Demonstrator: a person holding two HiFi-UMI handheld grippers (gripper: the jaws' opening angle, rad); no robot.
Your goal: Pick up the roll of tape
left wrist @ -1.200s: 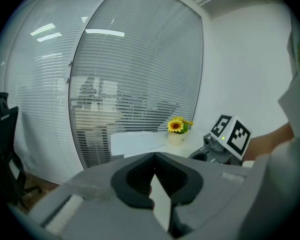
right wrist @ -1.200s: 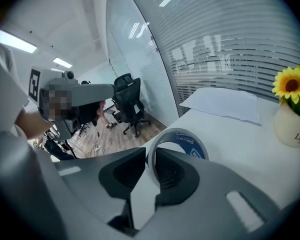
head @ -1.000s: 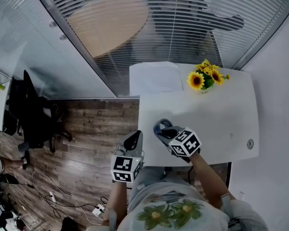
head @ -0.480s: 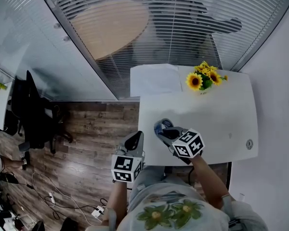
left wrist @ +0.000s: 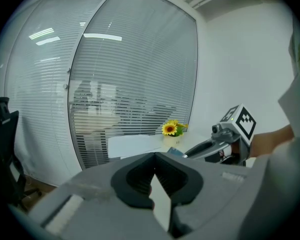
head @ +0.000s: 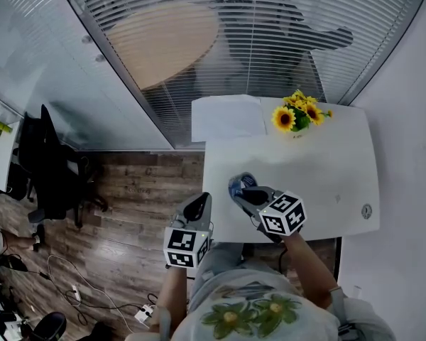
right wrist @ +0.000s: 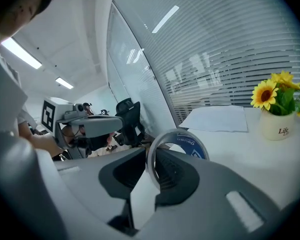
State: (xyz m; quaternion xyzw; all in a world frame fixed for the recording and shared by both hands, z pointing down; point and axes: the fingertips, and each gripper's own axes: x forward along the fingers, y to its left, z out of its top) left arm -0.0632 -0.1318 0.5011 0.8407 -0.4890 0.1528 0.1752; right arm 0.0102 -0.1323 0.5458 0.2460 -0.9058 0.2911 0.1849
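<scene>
The roll of tape point(right wrist: 188, 143) stood on edge, its rim pinched between the jaws of the right gripper point(right wrist: 151, 169), over the near part of the white table point(head: 326, 176). The left gripper point(left wrist: 154, 170), jaws pressed together on nothing, hung beside the table's left edge. Sunflowers point(head: 297, 116) stood farther back.

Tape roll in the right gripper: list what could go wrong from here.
1. The right gripper pinches only a short stretch of the thin wall of the tape roll, so the roll could pivot or slip out.
2. The roll is close to the left edge of the table, with the floor beside it. If dropped, it might roll off.
</scene>
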